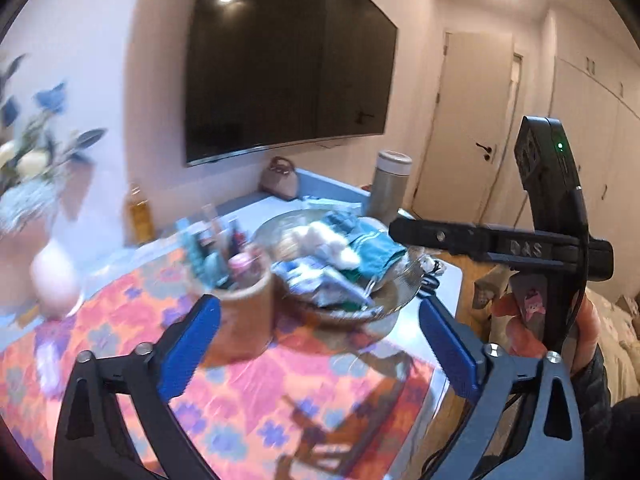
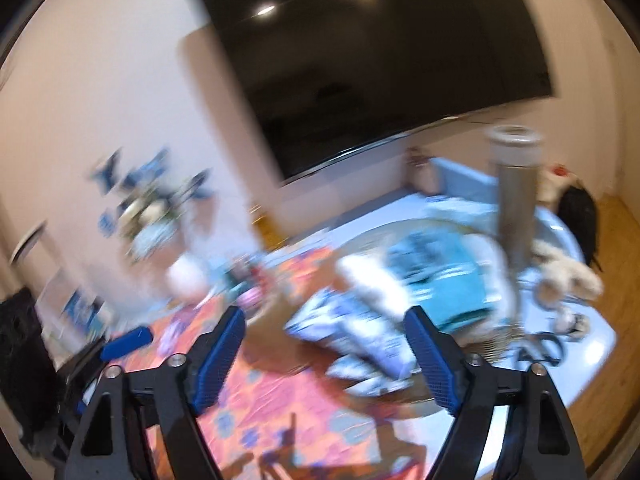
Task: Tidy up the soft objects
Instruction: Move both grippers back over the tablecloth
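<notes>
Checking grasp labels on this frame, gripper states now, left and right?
Left gripper: open, nothing between the fingers.
Right gripper: open, nothing held; the bowl of soft items lies beyond it.

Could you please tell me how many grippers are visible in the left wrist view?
2: the left gripper open in the foreground, and the right gripper at right, reaching over the bowl; its jaws aren't visible there.

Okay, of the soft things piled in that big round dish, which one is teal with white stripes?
The folded teal cloth at the right of the dish. The fluffy white piece beside it is plain, the items in front pale blue-and-white.
</notes>
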{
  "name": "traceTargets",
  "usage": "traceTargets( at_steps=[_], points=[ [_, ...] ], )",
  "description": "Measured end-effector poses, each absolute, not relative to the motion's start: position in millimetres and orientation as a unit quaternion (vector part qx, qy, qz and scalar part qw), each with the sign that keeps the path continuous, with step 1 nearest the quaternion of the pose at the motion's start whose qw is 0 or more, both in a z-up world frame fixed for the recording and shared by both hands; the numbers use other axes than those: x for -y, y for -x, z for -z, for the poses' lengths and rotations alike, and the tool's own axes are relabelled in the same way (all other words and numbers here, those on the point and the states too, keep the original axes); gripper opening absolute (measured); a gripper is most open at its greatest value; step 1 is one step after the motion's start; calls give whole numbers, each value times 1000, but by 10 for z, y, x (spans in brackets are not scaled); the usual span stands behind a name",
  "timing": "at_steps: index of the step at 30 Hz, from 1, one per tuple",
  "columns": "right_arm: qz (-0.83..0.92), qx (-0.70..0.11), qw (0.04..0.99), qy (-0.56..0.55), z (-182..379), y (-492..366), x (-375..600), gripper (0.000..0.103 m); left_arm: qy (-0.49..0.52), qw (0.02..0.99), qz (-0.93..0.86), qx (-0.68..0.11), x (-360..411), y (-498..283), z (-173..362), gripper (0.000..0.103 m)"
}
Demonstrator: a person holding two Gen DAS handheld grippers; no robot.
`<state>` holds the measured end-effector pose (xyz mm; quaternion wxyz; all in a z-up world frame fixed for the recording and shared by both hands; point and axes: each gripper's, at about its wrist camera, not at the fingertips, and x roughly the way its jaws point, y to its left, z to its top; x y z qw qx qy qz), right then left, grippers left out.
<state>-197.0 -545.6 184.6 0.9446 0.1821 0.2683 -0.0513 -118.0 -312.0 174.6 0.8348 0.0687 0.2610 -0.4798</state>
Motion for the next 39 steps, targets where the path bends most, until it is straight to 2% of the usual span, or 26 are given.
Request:
traceTargets(
  at_steps=[5, 9, 15, 22, 32, 39],
  points=[
    [-13, -304, 950, -73, -1913, 1711, 4605, 89, -69, 869, 413, -264, 2456, 1043, -1738, 101],
    [-62, -330, 941, -29, -1783, 1477, 4044, 90, -69, 906, 329, -259, 1886, 922, -1780, 101],
    [-100, -410, 907, 10, -1261, 979, 3306, 91, -60, 941, 223, -249, 1086, 703, -1829, 101],
    [-109, -476, 871, 48, -743, 593, 2831, 91, 40, 945, 166, -279, 242, 351, -1637, 101],
    [-100, -510, 853, -37, -568, 94, 2947, 91, 31, 916, 191, -352, 540, -10, -797, 101],
    [-81, -496, 863, -53, -471, -110, 3032, 90, 22, 912, 168, -374, 743, -218, -491, 101]
  ],
)
